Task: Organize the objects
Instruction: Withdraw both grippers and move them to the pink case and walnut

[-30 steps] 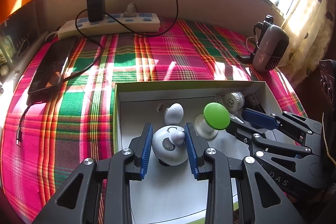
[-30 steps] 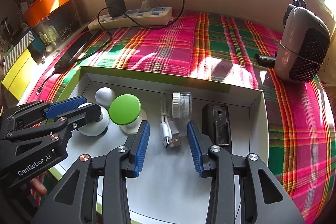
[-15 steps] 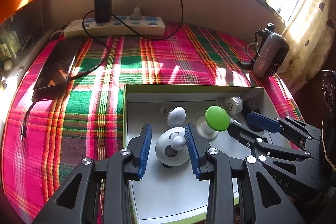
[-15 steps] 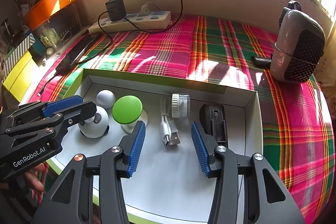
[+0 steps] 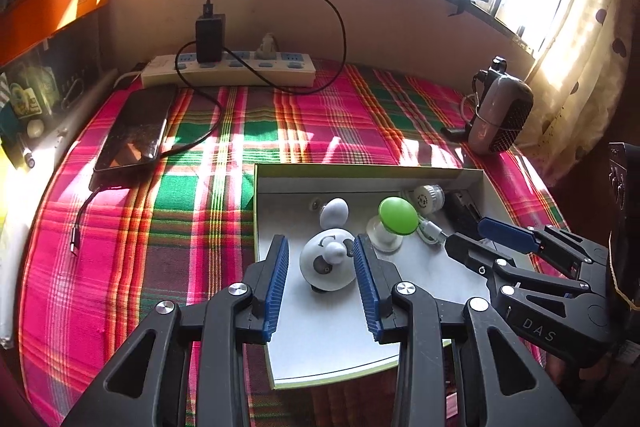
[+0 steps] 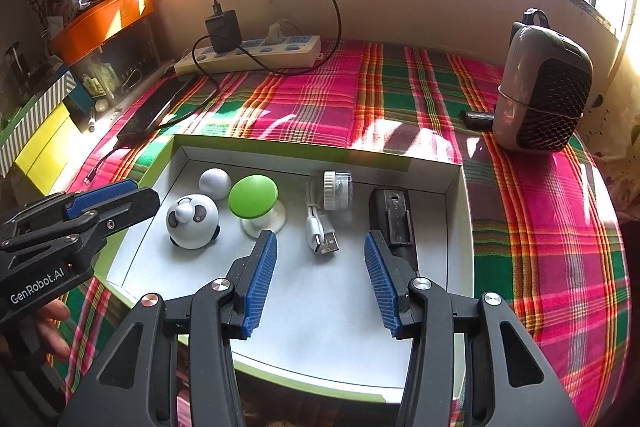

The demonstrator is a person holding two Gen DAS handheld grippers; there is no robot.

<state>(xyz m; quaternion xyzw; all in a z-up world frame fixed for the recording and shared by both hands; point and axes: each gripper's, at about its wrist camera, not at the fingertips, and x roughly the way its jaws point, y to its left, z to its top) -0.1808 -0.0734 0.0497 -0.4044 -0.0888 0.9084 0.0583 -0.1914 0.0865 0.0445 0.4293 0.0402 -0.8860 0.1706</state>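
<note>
Both the left gripper [image 5: 320,275] and right gripper [image 6: 318,277] hang spread and empty over the shallow green-rimmed white box [image 6: 458,211] holding a round panda-faced toy [image 6: 193,225], green-capped mushroom lamp [image 6: 253,195] and white USB cable [image 6: 320,231].

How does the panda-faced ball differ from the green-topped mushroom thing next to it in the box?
The panda-faced ball is white with dark patches; the mushroom thing has a plain green cap. The ball is one round body with a small knob on top; the mushroom thing is a cap on a flared white base. Both stand inside the box, close together.
</note>
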